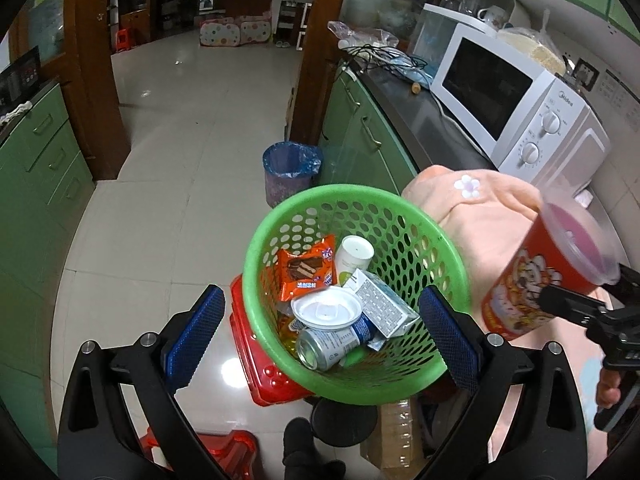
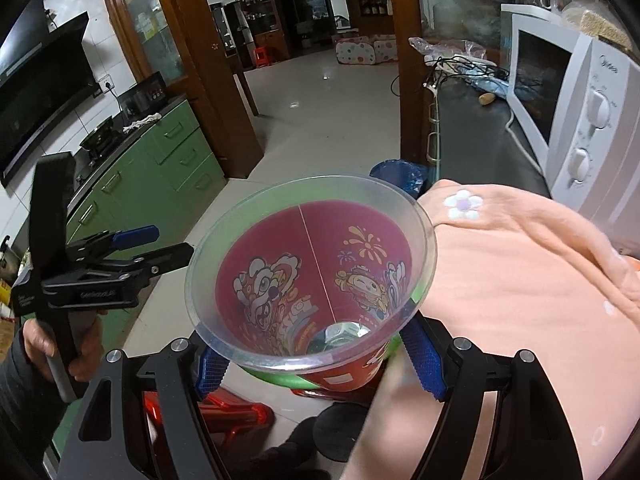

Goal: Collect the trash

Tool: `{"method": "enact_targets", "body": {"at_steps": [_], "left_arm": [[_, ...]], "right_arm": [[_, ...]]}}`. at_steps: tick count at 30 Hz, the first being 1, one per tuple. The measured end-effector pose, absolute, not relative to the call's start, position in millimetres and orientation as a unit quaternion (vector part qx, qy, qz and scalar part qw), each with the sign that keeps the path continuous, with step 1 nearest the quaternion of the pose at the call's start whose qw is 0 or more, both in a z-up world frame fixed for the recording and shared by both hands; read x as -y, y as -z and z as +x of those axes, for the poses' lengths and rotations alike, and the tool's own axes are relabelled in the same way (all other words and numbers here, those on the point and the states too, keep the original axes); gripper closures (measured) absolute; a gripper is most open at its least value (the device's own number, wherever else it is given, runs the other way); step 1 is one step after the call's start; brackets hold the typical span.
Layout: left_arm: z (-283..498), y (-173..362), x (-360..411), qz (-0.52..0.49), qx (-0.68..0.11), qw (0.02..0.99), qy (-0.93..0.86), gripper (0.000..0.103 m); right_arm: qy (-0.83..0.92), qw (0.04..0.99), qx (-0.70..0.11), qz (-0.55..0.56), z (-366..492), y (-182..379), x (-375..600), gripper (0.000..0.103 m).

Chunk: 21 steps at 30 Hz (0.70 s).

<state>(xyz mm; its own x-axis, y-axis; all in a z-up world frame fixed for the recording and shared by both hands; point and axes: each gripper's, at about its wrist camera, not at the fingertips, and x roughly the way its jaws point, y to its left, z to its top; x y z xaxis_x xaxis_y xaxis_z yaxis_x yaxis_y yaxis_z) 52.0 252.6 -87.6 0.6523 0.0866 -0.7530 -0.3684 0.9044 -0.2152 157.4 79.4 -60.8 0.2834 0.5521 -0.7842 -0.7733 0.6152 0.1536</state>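
Observation:
A green perforated basket (image 1: 420, 240) sits between the fingers of my left gripper (image 1: 320, 328), which is wide open and does not touch it. The basket holds an orange snack wrapper (image 1: 306, 270), a white cup (image 1: 352, 258), a white lid (image 1: 326, 312), a carton (image 1: 380, 306) and a can (image 1: 326, 346). My right gripper (image 2: 320, 360) is shut on a red printed cup (image 2: 312, 280) with a clear rim. The cup (image 1: 548, 276) is held tilted to the right of the basket in the left wrist view. In the right wrist view the cup hides most of the basket.
A peach cloth (image 1: 480, 224) lies on the counter beside a white microwave (image 1: 520, 108). A blue-lined bin (image 1: 290, 172) stands on the tiled floor. Red plastic stools (image 1: 256, 360) sit under the basket. Green cabinets (image 1: 40, 152) line the left wall.

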Motion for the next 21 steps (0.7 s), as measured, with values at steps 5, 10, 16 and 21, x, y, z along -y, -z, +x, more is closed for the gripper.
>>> {"method": "enact_targets", "body": {"at_steps": [5, 10, 16, 21], "left_arm": [[48.1, 84.6, -255.6, -0.179, -0.394, 0.892, -0.132, 0.007], [46.1, 83.0, -257.0, -0.179, -0.393, 0.892, -0.136, 0.007], [45.6, 80.6, -254.7, -0.175, -0.392, 0.893, -0.137, 0.007], [46.7, 78.4, -248.6, -0.169, -0.394, 0.894, -0.133, 0.006]], "right_arm": [[-0.421, 0.786, -0.437, -0.117, 159.7, 69.4, -89.2, 0.031], [-0.427, 0.782, -0.444, -0.092, 163.1, 76.4, -91.7, 0.024], [-0.432, 0.782, -0.44, -0.089, 159.1, 72.6, -91.7, 0.022], [-0.427, 0.79, -0.431, -0.093, 156.4, 63.1, -80.4, 0.018]]}}
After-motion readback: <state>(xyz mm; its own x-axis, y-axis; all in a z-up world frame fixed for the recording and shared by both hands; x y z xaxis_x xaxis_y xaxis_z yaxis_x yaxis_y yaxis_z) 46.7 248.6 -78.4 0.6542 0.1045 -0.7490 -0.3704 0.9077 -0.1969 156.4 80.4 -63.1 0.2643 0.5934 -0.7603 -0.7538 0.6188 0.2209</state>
